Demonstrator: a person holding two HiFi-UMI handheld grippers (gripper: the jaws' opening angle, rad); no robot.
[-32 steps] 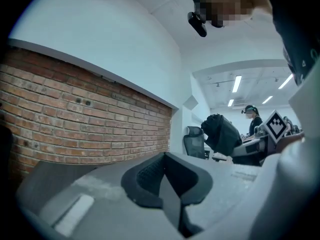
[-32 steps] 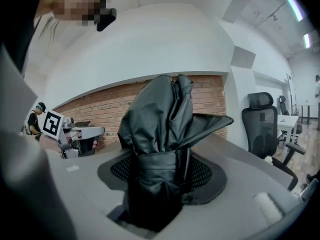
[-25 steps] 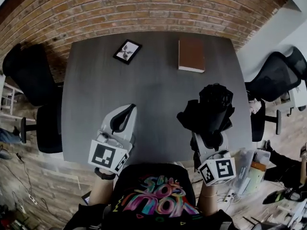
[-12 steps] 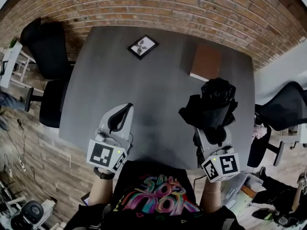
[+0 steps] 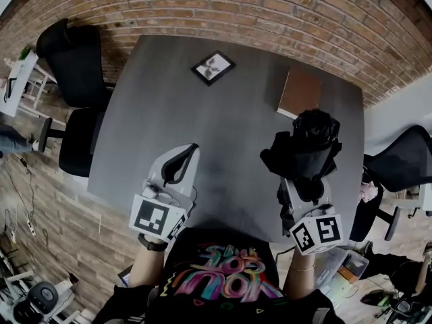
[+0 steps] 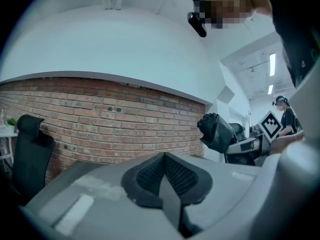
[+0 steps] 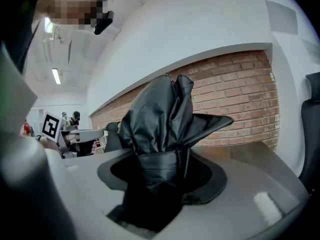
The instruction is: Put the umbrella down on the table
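A black folded umbrella (image 5: 305, 152) stands up out of my right gripper (image 5: 306, 193), which is shut on it, held above the right part of the dark grey table (image 5: 229, 127). The right gripper view shows the same umbrella (image 7: 160, 129) clamped between the jaws, its loose fabric flaring upward. My left gripper (image 5: 177, 171) hovers over the table's near left part, its jaws shut together with nothing between them, as the left gripper view (image 6: 164, 176) confirms. The umbrella (image 6: 216, 132) also appears far right in that view.
A framed picture (image 5: 212, 67) lies at the table's far middle and a brown book (image 5: 300, 93) at the far right. Black office chairs (image 5: 74, 66) stand to the left, another chair (image 5: 399, 160) to the right. A brick wall (image 5: 223, 9) runs behind the table.
The head view has swung, so the table sits turned and shifted in frame. Both grippers keep their poses over the table; the umbrella stays clamped in the right one.
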